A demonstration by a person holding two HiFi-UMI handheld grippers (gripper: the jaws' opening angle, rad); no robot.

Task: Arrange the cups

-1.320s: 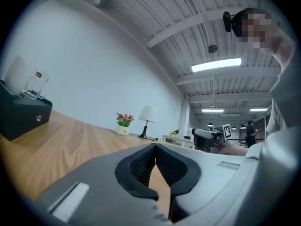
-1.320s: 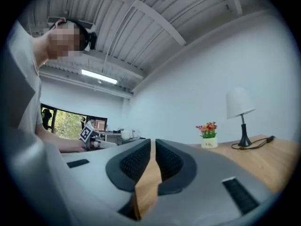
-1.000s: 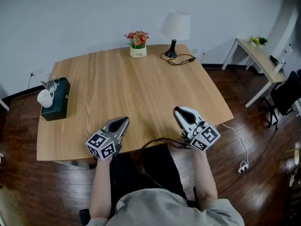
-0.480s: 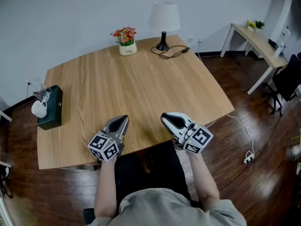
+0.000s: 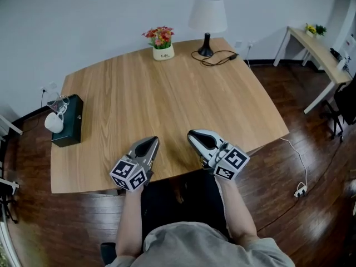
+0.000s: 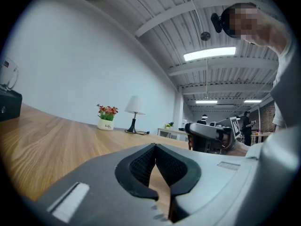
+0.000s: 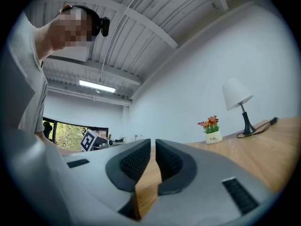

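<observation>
A white mug (image 5: pixel 53 123) and a clear glass cup (image 5: pixel 56 99) sit at the dark green box (image 5: pixel 70 121) on the table's far left; the left gripper view shows the mug (image 6: pixel 6 72) at its left edge. Both grippers rest low over the near edge of the wooden table (image 5: pixel 167 104), far from the cups. My left gripper (image 5: pixel 151 143) is shut and empty, its pads meeting (image 6: pixel 155 147). To its right, my right gripper (image 5: pixel 194 134) is shut too, with nothing between its pads (image 7: pixel 153 143). Each one appears in the other's view: right gripper (image 6: pixel 209 135), left gripper's marker cube (image 7: pixel 91 139).
A small flower pot (image 5: pixel 162 43), a white lamp (image 5: pixel 207 20) and its black cable (image 5: pixel 220 57) stand along the table's far edge. A light side desk (image 5: pixel 318 48) is at the right by the wall. A cable and plug (image 5: pixel 300 190) lie on the dark floor.
My right gripper has shifted left toward the left gripper and sunk a little, rolling slightly. The left gripper has stayed put. The head view has swung a little.
</observation>
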